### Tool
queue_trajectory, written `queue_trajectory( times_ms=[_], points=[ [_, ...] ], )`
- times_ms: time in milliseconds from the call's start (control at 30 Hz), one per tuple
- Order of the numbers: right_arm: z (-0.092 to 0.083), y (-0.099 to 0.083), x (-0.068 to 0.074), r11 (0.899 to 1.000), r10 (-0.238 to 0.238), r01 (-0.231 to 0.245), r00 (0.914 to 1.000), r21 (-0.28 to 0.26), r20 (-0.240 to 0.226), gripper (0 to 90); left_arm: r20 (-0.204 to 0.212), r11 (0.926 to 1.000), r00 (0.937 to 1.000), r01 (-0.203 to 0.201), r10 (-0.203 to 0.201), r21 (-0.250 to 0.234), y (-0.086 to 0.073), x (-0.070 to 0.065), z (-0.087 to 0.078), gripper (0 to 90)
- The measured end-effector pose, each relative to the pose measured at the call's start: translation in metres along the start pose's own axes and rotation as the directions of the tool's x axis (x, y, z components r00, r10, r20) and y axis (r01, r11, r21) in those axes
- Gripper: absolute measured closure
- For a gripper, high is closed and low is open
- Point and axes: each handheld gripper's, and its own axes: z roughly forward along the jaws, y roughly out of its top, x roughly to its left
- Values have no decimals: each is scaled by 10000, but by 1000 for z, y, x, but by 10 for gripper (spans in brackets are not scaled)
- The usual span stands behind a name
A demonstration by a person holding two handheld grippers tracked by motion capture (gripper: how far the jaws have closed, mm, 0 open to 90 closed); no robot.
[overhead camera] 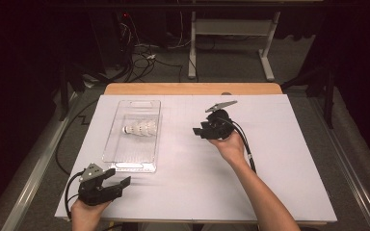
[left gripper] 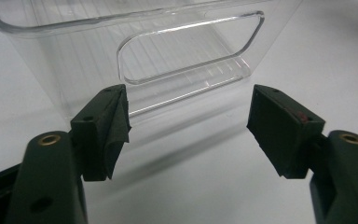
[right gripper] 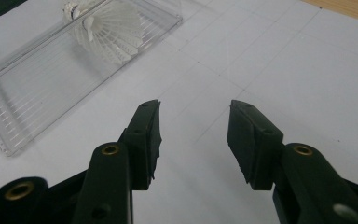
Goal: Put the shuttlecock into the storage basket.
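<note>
A: Shuttlecock (overhead camera: 140, 129) lies on its side in clear tray (overhead camera: 134, 163), toward the tray's far end, left half of the table (overhead camera: 270, 192). Long axis across the tray, cork to the left.

B: Left gripper (overhead camera: 119, 183) near the table's near-left corner, just off the tray's near end. Jaws wide apart, nothing between.

A: Right gripper (overhead camera: 198, 132) mid-table, jaws parted and empty, pointing left. Shuttlecock lies left of it, tray wall between.

B: Neither clearly nearer. Cork tip cut off in the right gripper view.
</note>
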Motion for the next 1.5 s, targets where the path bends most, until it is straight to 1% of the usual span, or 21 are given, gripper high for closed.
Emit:
queue_trajectory(
  times_ms=[300, 433, 567, 767, 900, 1100, 1367, 1500],
  points=[
    [-6, -4, -4, 10000, 65, -65, 9999, -46, 81, 543, 36, 9999, 10000, 71, -71, -109, 0, 0, -1, 294],
    [-7, -6, -5, 9999, 106, -106, 9999, -24, 112, 540, 30, 9998, 10000, -26, 27, -176, 0, 0, -2, 291],
    [-9, -6, -6, 9999, 111, -110, 9999, -88, 119, 537, 62, 9996, 10000, 24, -22, -279, 0, 0, -2, 284],
    [-12, -8, -7, 9998, 148, -146, 9998, -124, 139, 535, 69, 9997, 9999, 78, -76, -250, 0, 2, -3, 272],
    [-14, -10, -8, 9999, 134, -132, 9998, -98, 167, 535, 75, 9994, 9999, 119, -117, -319, 0, 2, -3, 267],
    [-16, -14, -10, 9996, 236, -233, 9995, -144, 188, 536, 124, 9993, 9998, 181, -177, -331, 0, 2, -3, 260],
    [-20, -18, -12, 9993, 308, -303, 9993, -230, 234, 536, 241, 9992, 9996, 172, -163, -366, 0, 2, -3, 257],
    [-22, -20, -13, 9993, 302, -297, 9992, -225, 248, 535, 192, 9994, 9997, 171, -165, -311, 0, 2, -2, 261]
  ],
)
